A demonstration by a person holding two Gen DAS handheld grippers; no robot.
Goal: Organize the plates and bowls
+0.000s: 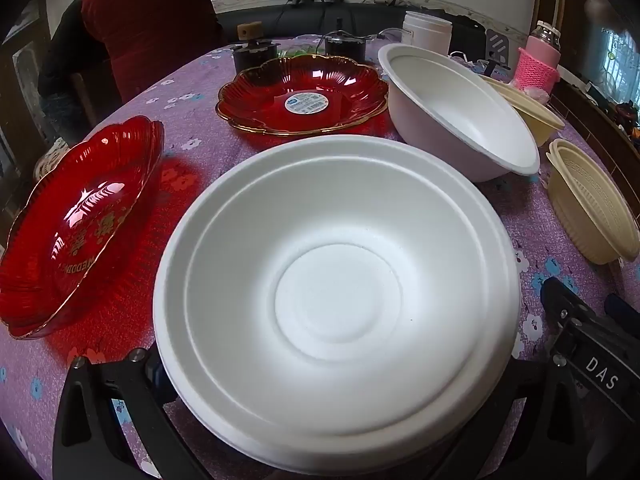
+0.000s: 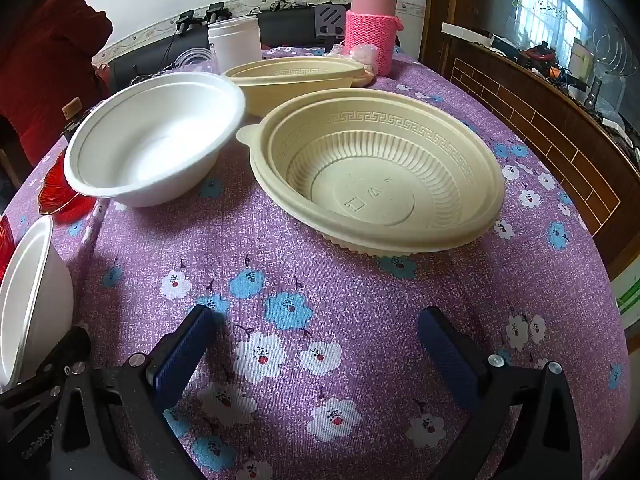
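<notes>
Closest to the left wrist camera, a white foam bowl (image 1: 338,304) sits between the fingers of the left gripper (image 1: 320,392), whose spread arms flank its near rim; whether they press it I cannot tell. Two red plates (image 1: 76,228) (image 1: 302,96) lie on the purple floral bench (image 2: 320,280), a second white bowl (image 2: 154,136) behind. The right gripper (image 2: 316,336) hangs released and empty, fingers (image 2: 182,354) wide apart, before a beige bowl (image 2: 376,172). Another beige bowl (image 2: 296,76) and a pink flask (image 2: 372,20) stand beyond.

Foam bowl (image 2: 154,136) left of ridged bowl (image 2: 376,172)
</notes>
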